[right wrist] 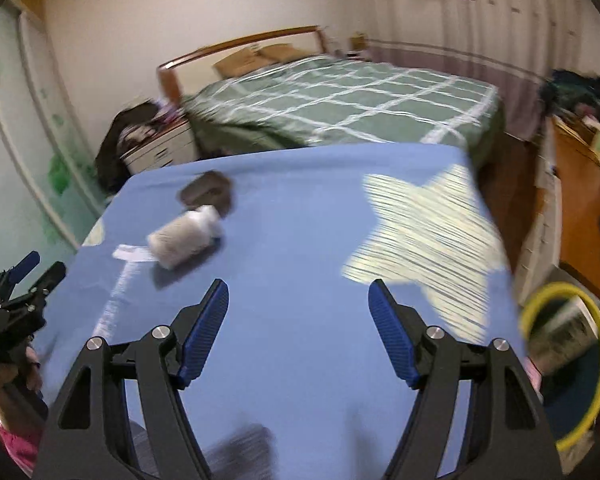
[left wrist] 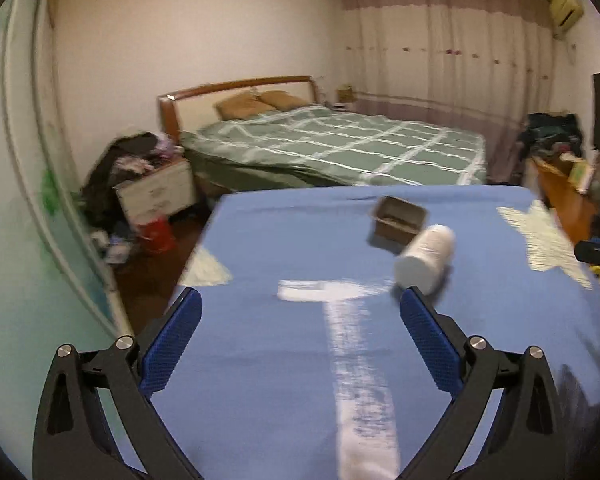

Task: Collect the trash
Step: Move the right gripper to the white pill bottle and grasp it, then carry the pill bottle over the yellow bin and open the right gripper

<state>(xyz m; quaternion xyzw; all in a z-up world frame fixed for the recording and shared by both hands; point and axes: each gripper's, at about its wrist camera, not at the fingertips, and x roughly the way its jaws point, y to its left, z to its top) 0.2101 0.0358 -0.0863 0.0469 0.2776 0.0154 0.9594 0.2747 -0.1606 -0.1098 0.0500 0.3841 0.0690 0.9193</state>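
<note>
Blue-padded left claw [left wrist: 300,304] and right claw [right wrist: 298,296] gape wide, holding nothing.

Both wrist cameras look forward and slightly down along their own open fingers, close above a blue cloth [left wrist: 284,248] [right wrist: 308,232]. The left view sits further left. Both share the cloth, a white bottle [left wrist: 426,258] [right wrist: 186,238], and the green bed [left wrist: 340,148] [right wrist: 340,100] behind.

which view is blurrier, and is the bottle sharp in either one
Right wrist view is blurrier: the white bottle and brown tray smear, and the star print streaks. Left wrist view is milder, yet the bottle still has soft edges. Both bend the room's lines with fisheye.
</note>
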